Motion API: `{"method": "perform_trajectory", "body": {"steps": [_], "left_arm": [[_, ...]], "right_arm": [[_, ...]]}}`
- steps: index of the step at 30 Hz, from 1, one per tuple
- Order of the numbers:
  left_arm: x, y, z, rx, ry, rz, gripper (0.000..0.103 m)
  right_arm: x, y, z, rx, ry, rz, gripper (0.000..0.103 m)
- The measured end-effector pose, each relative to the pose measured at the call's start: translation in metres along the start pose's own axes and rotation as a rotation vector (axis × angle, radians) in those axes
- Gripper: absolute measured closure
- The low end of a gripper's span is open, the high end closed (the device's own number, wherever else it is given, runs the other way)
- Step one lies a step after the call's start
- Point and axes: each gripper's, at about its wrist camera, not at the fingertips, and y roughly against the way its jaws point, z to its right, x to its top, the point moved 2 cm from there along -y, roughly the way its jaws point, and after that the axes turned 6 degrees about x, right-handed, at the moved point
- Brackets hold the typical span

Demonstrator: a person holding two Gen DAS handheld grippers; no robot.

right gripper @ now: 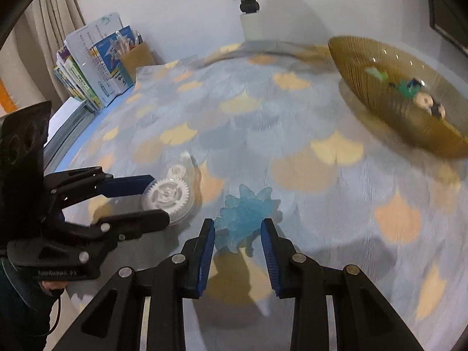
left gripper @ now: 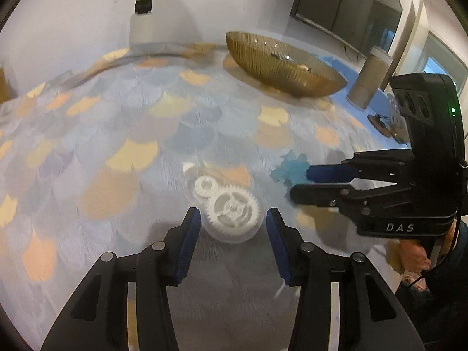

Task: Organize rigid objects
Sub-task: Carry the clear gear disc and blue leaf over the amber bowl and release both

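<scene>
A clear plastic piece holding white gears [left gripper: 231, 204] sits between the blue pads of my left gripper [left gripper: 233, 212], which is shut on it. In the right wrist view the same gear piece [right gripper: 168, 196] shows between the left gripper's [right gripper: 160, 199] fingers. My right gripper [right gripper: 237, 222] is shut on a translucent blue spiky piece [right gripper: 245, 210], which casts a shadow on the cloth below. From the left wrist view, the blue piece [left gripper: 288, 169] juts out of the right gripper's [left gripper: 299, 182] tips. An amber ribbed glass bowl [right gripper: 365, 67] with several small items stands at the far right.
The round table wears a blue cloth with orange and grey scales [right gripper: 263, 117]. Books [right gripper: 87, 70] and a cardboard box [right gripper: 137, 55] stand at the far left edge. A beige cylinder [left gripper: 368, 82] stands past the bowl [left gripper: 263, 64]. A hand [left gripper: 415, 254] grips the right tool.
</scene>
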Motion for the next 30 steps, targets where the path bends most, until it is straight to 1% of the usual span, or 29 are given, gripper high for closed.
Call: {"method": "perform_trajectory", "body": {"steps": [3, 6, 9, 11, 12, 13, 14, 15, 16, 18, 20, 22, 24, 25, 28, 30], "left_arm": [[-0.009, 0.004, -0.006, 0.037, 0.021, -0.005, 0.059], [-0.016, 0.012, -0.022, 0.082, 0.079, -0.012, 0.059], [-0.018, 0.017, -0.034, 0.100, 0.128, -0.015, 0.059], [-0.016, 0.017, -0.033, 0.066, 0.141, -0.016, 0.059], [-0.015, 0.017, -0.026, 0.023, 0.142, -0.011, 0.058], [-0.012, 0.016, -0.021, -0.004, 0.138, -0.010, 0.055], [-0.010, 0.013, -0.014, -0.020, 0.132, -0.010, 0.045], [-0.007, 0.010, -0.006, -0.019, 0.123, -0.011, 0.037], [-0.005, 0.006, 0.000, -0.012, 0.117, -0.012, 0.037], [0.000, -0.005, 0.012, 0.013, 0.111, -0.019, 0.037], [0.008, -0.014, 0.015, 0.077, 0.126, -0.011, 0.039], [0.013, -0.017, 0.016, 0.107, 0.126, -0.008, 0.041], [0.016, -0.019, 0.015, 0.140, 0.112, -0.009, 0.053], [0.016, -0.020, 0.014, 0.149, 0.108, -0.008, 0.056], [0.015, -0.018, 0.005, 0.122, 0.121, 0.004, 0.057], [0.014, -0.017, 0.001, 0.103, 0.132, 0.012, 0.057]], "right_arm": [[-0.006, 0.003, 0.004, 0.005, -0.017, 0.005, 0.071], [-0.010, 0.009, 0.008, 0.005, -0.030, -0.005, 0.071], [-0.011, 0.012, 0.017, 0.010, -0.072, -0.006, 0.070], [-0.011, 0.014, 0.023, 0.030, -0.106, -0.002, 0.069], [-0.010, 0.015, 0.024, 0.030, -0.109, -0.001, 0.068], [-0.011, 0.016, 0.025, 0.024, -0.110, 0.002, 0.061], [-0.011, 0.016, 0.025, 0.020, -0.109, 0.003, 0.052], [-0.011, 0.017, 0.024, 0.021, -0.106, 0.008, 0.047], [-0.011, 0.017, 0.023, 0.026, -0.104, 0.012, 0.043], [-0.011, 0.016, 0.019, 0.016, -0.093, 0.011, 0.043], [-0.010, 0.013, 0.016, -0.009, -0.078, 0.008, 0.043], [-0.009, 0.010, 0.012, -0.033, -0.063, 0.005, 0.043], [-0.007, 0.007, 0.008, -0.065, -0.048, 0.000, 0.043], [-0.005, 0.004, 0.006, -0.085, -0.039, -0.002, 0.043], [-0.004, -0.001, 0.000, -0.134, -0.011, 0.002, 0.043], [-0.003, -0.002, 0.000, -0.155, -0.004, 0.011, 0.055]]}}
